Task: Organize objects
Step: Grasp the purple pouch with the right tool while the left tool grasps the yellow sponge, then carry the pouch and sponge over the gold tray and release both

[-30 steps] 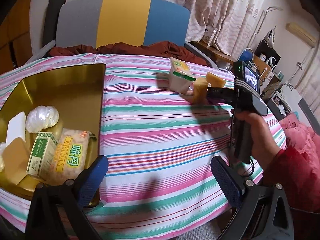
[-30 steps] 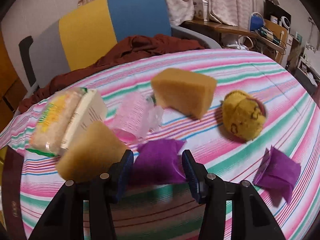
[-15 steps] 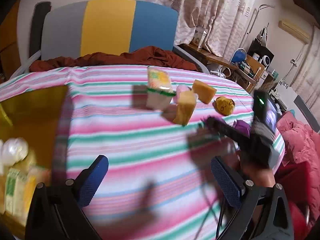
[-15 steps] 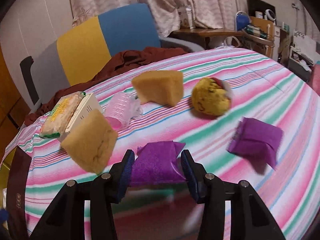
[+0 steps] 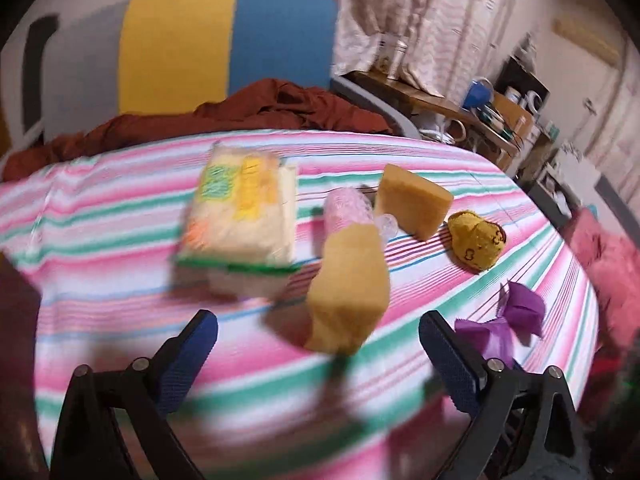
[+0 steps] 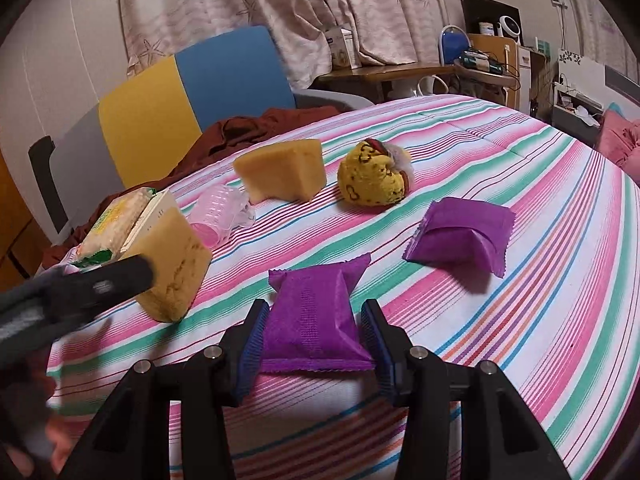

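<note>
Angling steeply down over the striped tablecloth [image 6: 520, 208], the right gripper [image 6: 316, 338] has its blue pads pressed on both sides of a purple sachet [image 6: 316, 320], jaws about a third apart. A second purple sachet [image 6: 460, 236] lies near, off to its right. The left gripper [image 5: 316, 354] tilts down too, jaws wide and closing, nothing gripped; a yellow sponge wedge [image 5: 348, 288] stands on the cloth just ahead, between the fingers' line. Beyond sit a noodle packet [image 5: 240, 216], another sponge wedge [image 5: 412, 200] and a yellow plush toy [image 5: 476, 244].
</note>
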Motion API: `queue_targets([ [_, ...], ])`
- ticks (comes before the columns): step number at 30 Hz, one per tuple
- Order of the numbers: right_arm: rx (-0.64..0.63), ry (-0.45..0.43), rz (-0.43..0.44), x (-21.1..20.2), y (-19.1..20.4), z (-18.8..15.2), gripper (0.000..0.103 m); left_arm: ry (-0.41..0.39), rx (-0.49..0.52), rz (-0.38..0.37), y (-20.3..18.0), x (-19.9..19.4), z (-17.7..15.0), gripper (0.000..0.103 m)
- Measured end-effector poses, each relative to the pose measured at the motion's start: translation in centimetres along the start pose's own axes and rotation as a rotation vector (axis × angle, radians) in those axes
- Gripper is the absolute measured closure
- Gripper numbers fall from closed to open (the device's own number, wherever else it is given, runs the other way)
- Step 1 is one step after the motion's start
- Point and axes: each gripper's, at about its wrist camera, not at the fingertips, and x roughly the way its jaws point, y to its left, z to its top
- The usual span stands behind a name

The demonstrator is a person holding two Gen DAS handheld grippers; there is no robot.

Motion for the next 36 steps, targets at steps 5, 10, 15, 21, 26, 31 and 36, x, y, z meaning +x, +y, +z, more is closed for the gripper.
queue_targets([
  [5,0.01,-0.007,0.008,0.0,-0.3,-0.1,0.055,0.063,0.037,-0.009,-0.5,3.0,0.2,0.035],
  [10,0.001,-0.01,-0.004,0.0,-0.1,-0.1,0.055,0.054,0.027,-0.038,-0.3,3.1,0.1,0.069],
  [15,-0.001,-0.012,-0.007,0.0,-0.1,-0.2,0.055,0.006,0.061,-0.009,-0.5,1.5,-1.1,0.071],
  [21,-0.027,-0.014,-0.036,0.1,0.4,-0.2,0.055,0.009,0.065,0.033,0.4,-0.4,-3.6,0.071],
  [26,-0.05,-0.026,-0.048,-0.1,0.8,-0.3,0.055,-0.002,0.011,0.005,1.6,-2.1,-5.3,0.071],
  [31,-0.165,-0.088,-0.033,-1.2,3.1,-0.5,0.06,-0.022,-0.005,-0.002,2.3,-3.8,-7.0,0.072],
  [36,-0.338,-0.145,0.013,-2.2,6.3,-1.5,0.075,-0.067,-0.053,-0.019,3.7,-7.1,-9.0,0.072],
])
